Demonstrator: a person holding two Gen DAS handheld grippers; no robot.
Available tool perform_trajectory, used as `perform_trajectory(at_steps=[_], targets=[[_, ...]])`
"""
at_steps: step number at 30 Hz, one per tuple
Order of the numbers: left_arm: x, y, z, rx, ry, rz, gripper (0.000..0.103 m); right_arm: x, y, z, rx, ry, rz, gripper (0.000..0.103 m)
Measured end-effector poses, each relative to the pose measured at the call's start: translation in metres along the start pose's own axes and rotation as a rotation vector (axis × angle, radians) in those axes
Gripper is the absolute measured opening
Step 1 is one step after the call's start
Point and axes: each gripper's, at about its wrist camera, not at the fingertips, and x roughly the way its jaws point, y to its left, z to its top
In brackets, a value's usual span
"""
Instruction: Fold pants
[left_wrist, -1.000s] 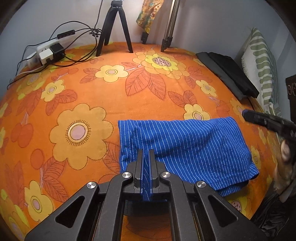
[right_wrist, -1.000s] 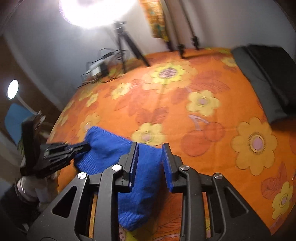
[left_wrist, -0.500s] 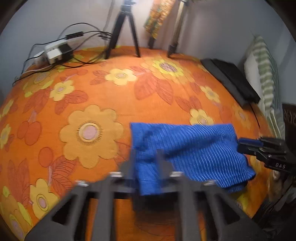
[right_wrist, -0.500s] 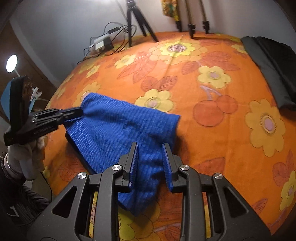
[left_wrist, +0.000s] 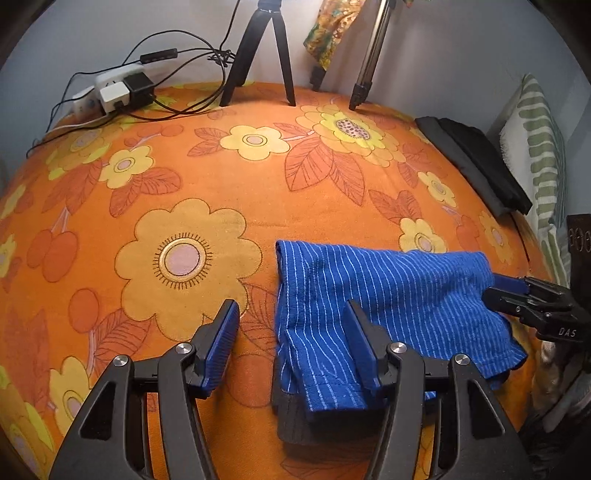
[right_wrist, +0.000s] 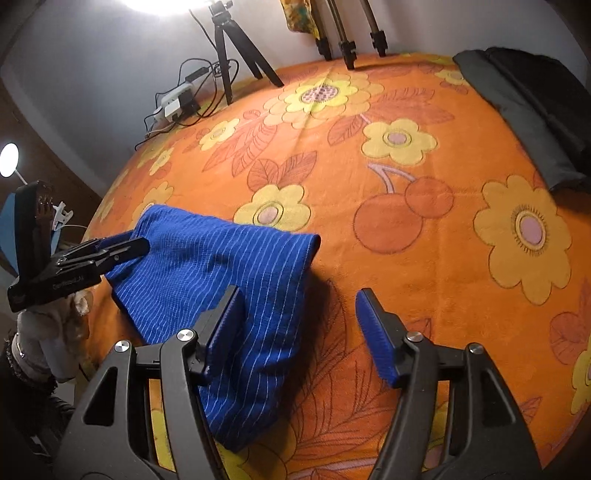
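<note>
Both claws, left (left_wrist: 291, 343) and right (right_wrist: 299, 328), gape wide over folded blue white-striped pants (left_wrist: 388, 295) on an orange flowered bedspread (left_wrist: 221, 184), seemingly touching nothing.

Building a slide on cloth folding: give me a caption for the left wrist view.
Left gripper open over the folded blue striped pants on a floral orange blanket, right gripper at the far edge.

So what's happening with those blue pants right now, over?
Left gripper open, right gripper open. Blue pants lie folded on the orange blanket. Nothing in the way.
</note>
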Motion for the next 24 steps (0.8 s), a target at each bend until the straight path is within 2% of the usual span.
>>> perform_trajectory(at_steps=[4, 6, 8, 9, 11, 17, 24], targets=[[0.003, -0.004, -0.002, 0.023, -0.012, 0.019, 0.054, 0.004, 0.008, -0.002, -0.03, -0.018, -0.005, 0.059], [0.004, -0.007, -0.002, 0.037, -0.022, 0.035, 0.045, 0.005, 0.013, -0.003, -0.05, -0.023, -0.006, 0.053], [0.004, -0.01, -0.002, 0.047, -0.028, 0.034, 0.022, 0.007, 0.016, -0.003, -0.059, -0.025, 0.004, 0.041], [0.005, -0.011, -0.002, 0.048, -0.025, 0.021, 0.018, 0.008, 0.017, -0.003, -0.063, -0.027, 0.005, 0.04], [0.005, -0.015, -0.003, 0.051, -0.035, 0.023, 0.011, 0.01, 0.021, -0.004, -0.074, -0.025, 0.018, 0.028], [0.001, -0.017, -0.003, 0.034, -0.051, 0.024, 0.008, 0.006, 0.025, -0.005, -0.078, -0.039, 0.022, 0.013], [-0.023, -0.025, 0.001, 0.028, -0.118, 0.018, 0.008, -0.014, 0.03, -0.003, -0.097, -0.089, 0.027, 0.011]])
